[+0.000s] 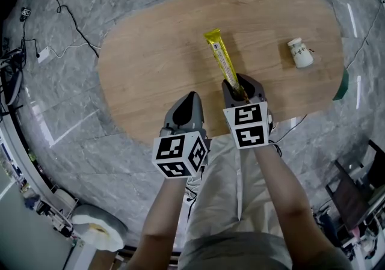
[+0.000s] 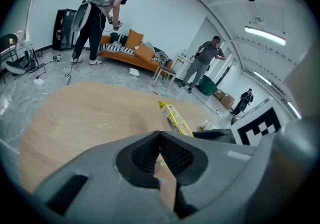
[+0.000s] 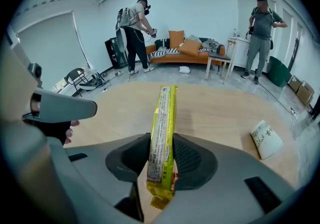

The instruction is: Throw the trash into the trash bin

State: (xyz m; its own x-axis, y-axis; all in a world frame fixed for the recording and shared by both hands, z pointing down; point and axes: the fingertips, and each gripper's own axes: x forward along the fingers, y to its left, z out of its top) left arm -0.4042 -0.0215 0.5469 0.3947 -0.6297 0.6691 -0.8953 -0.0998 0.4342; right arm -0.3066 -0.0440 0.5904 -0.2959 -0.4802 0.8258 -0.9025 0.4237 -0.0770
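Because it is to be thrown away, the yellow wrapper (image 3: 164, 113) is pinched by its near end in the right gripper (image 3: 161, 143), jutting forward, while the left gripper (image 2: 160, 140) alongside is pressed together, empty.

Grey hand-held grippers (image 1: 191, 97) (image 1: 242, 87) (black-and-white marker cubes (image 1: 180, 153))

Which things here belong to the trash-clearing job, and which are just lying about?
Job:
- yellow wrapper, clamped in the right gripper
- white container lying on the table
- grey lined tub on the floor, probably the bin

Lying about:
- floor cables
- orange sofa
- black chair
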